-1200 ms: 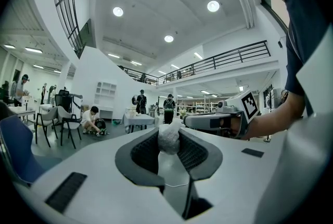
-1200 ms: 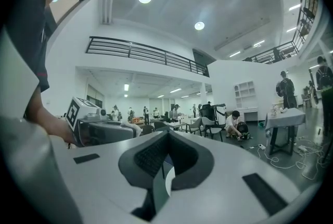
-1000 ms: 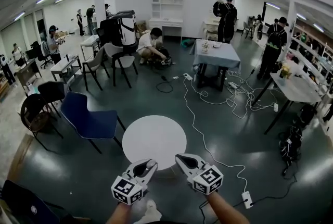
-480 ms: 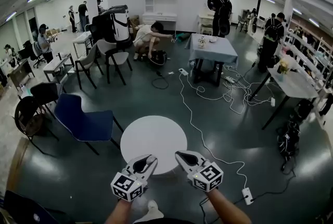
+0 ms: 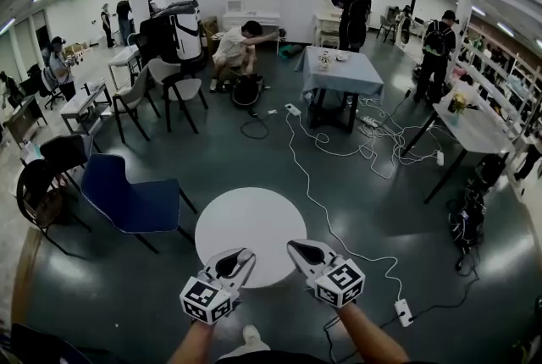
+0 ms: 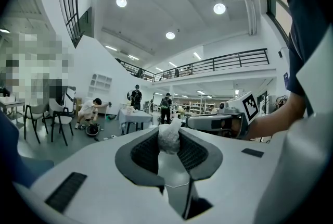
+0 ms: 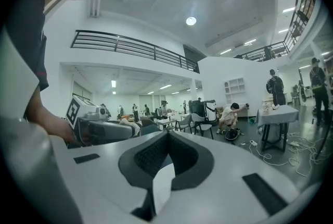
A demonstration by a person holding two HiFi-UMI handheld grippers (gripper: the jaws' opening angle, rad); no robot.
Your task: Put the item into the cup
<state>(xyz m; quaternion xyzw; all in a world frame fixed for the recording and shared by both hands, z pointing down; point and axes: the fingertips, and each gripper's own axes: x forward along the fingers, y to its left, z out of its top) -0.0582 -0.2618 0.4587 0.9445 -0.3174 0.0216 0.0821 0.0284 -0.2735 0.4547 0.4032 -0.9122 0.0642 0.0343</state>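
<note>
Dark glossy floor spreads through a tall white hall with a railed balcony above.

Head view: a round table stands just ahead of both claws, with a blue chair to its left. Cables lie tangled on the floor beside a cloth-covered table farther back. Several people stand or crouch around the room. The left claw and right claw hover side by side at the round table's near edge, apart from each other.

Left gripper view: the claw is clamped on the item, a small crumpled white lump pinched between the pad tips and poking above them. The right claw shows beyond it, to the right.

Right gripper view: the jaws meet at the tips with nothing between them. The left claw shows at the left.
</note>
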